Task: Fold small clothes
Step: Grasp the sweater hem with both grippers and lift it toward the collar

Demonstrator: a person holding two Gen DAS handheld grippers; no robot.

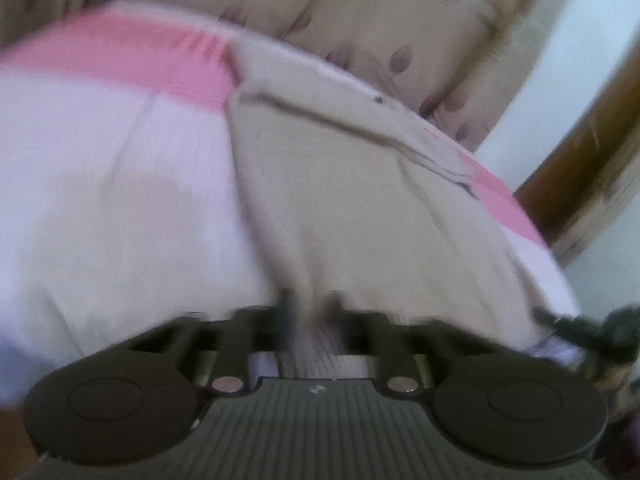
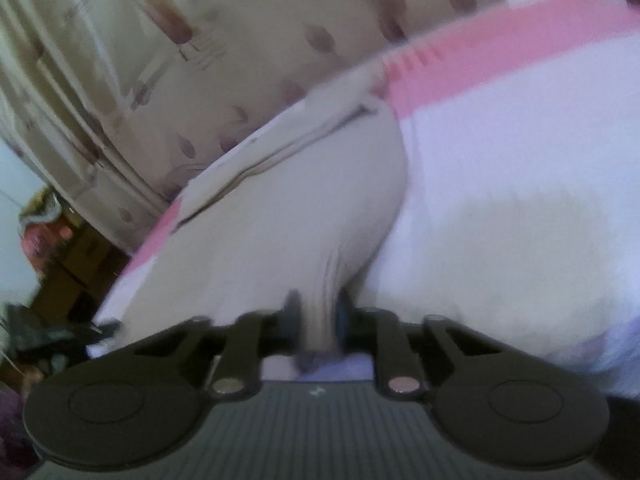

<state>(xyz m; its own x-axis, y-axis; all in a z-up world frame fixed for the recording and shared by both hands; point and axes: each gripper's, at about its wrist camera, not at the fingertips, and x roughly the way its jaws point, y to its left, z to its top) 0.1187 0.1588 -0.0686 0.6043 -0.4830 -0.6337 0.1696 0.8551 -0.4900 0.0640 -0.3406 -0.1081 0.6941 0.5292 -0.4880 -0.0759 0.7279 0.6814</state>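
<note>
A small white garment with a pink band fills both views. A beige inner panel with a seam shows in the left wrist view and again in the right wrist view. My left gripper is shut on a pinch of the cloth's near edge. My right gripper is shut on a bunched fold of the same garment. Both frames are blurred. The fingertips are mostly buried in cloth.
A beige curtain with leaf print hangs behind the garment and also shows in the right wrist view. A brown wooden frame stands at the right. Dark furniture and clutter sit at the lower left of the right wrist view.
</note>
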